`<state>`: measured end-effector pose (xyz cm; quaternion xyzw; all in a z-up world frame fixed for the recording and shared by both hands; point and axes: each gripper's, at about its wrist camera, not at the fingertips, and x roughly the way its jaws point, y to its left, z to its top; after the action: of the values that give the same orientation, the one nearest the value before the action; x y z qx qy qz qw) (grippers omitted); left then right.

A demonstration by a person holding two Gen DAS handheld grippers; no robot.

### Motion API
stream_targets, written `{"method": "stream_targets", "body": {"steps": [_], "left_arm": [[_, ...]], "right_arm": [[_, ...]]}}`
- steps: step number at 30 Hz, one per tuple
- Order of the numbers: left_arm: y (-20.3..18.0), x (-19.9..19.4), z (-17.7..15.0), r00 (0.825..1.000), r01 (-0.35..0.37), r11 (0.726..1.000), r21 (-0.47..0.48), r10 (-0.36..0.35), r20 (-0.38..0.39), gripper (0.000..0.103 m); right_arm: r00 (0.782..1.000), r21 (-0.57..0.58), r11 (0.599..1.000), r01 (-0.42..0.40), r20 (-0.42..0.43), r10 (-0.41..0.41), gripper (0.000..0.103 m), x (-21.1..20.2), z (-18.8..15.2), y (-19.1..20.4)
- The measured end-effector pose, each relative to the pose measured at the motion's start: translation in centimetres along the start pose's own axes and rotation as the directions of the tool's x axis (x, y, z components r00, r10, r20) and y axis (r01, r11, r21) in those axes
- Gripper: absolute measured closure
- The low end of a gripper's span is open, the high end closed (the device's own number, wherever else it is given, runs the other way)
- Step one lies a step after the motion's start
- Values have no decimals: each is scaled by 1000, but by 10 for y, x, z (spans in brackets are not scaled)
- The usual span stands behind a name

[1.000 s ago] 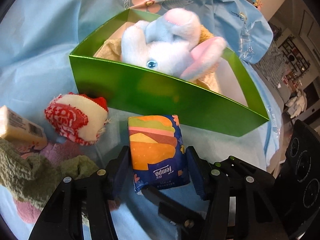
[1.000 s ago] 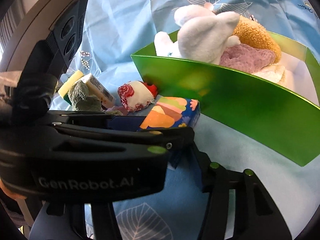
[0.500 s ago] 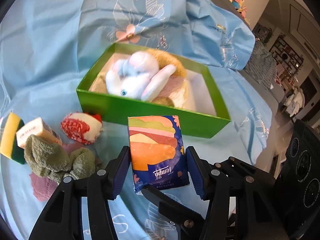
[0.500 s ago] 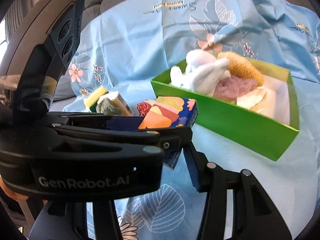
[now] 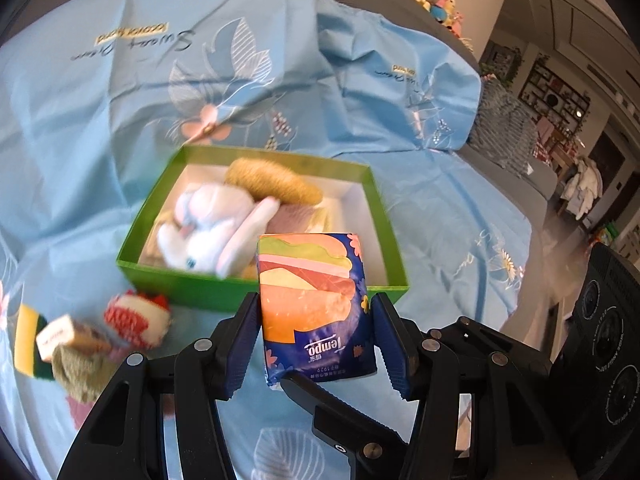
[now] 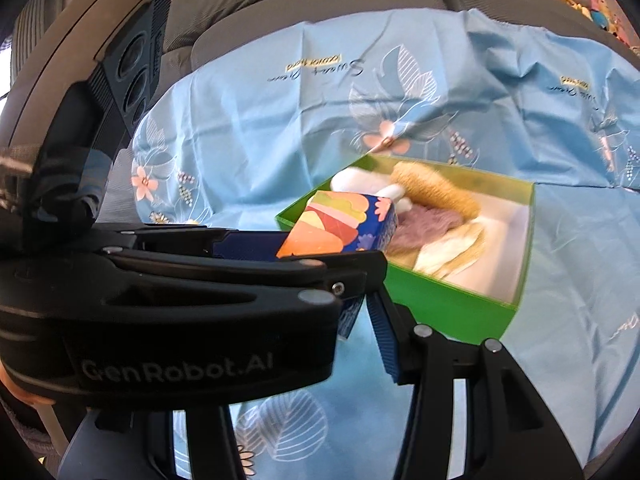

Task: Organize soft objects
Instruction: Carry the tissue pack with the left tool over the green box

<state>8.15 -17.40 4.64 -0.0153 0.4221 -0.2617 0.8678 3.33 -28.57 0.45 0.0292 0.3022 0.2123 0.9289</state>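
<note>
Grey sofa [image 6: 320, 20] behind blue floral cloth [image 5: 100, 120] — shelves [image 5: 554, 96] far right

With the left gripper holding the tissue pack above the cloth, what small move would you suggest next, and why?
Probably carry it forward over the green box and lower it into the bare white right-hand part. The left gripper grips the tissue pack just short of the box's near wall, and the plush rabbit and other soft items fill the left part.
</note>
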Motion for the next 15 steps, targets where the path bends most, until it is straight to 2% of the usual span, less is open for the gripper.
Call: {"method": "stream_targets", "body": {"steps": [8, 15], "left_arm": [[-13, 26, 47, 1000, 17, 1000, 20, -16, -23, 46], [-15, 66, 77, 997, 12, 999, 44, -9, -72, 46]], "right_arm": [[1000, 18, 1000, 16, 25, -17, 54, 6, 29, -35], [1000, 70, 997, 12, -1, -12, 54, 29, 50, -72]]}}
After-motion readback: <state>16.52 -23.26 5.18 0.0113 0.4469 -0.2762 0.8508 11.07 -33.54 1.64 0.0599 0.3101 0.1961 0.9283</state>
